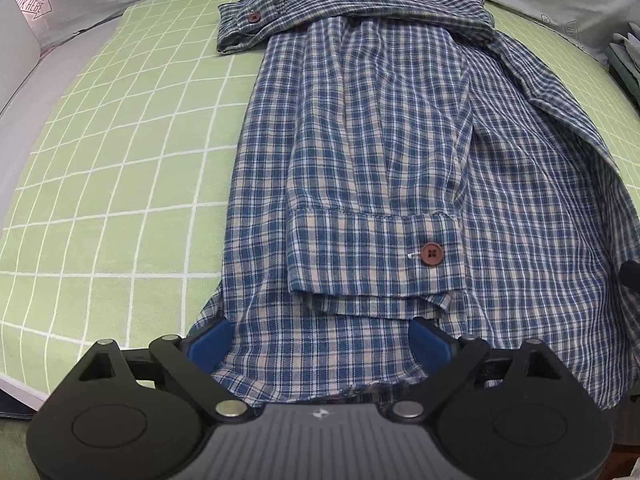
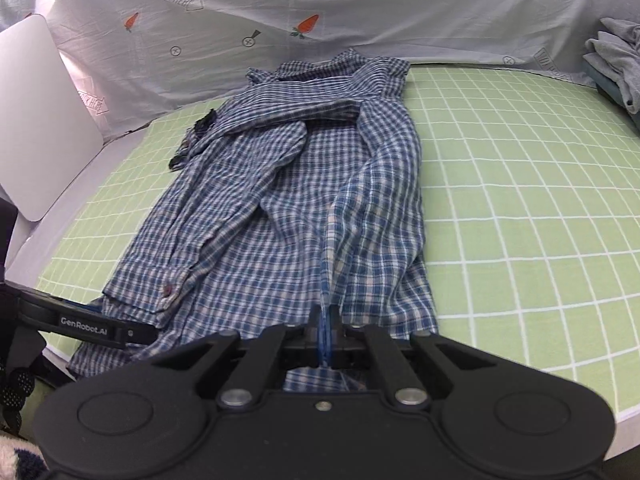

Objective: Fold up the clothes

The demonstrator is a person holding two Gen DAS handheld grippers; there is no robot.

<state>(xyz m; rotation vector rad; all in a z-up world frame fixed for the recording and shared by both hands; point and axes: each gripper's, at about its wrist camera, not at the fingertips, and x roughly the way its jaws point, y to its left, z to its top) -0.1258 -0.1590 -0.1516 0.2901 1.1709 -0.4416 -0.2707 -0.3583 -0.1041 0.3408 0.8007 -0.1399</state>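
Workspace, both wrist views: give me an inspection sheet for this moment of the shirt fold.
Surface: green grid mat, flat.
Job's things: plaid shirt lying lengthwise, sleeves folded in, buttoned cuff on top.
Clutter: grey clothes piled at the far right edge; white board leaning at the left.
Grippers: left gripper open, hem between its fingers, pads clear; right gripper shut on the shirt's hem.
Cables: nothing seen.
Surroundings: printed sheet backdrop.

The near hem of the blue-and-cream checked cotton shirt [image 1: 360,160] goes under the black left hand-held gripper [image 1: 322,340] body. The grey folded clothes [image 2: 616,60] are cut by the right edge.
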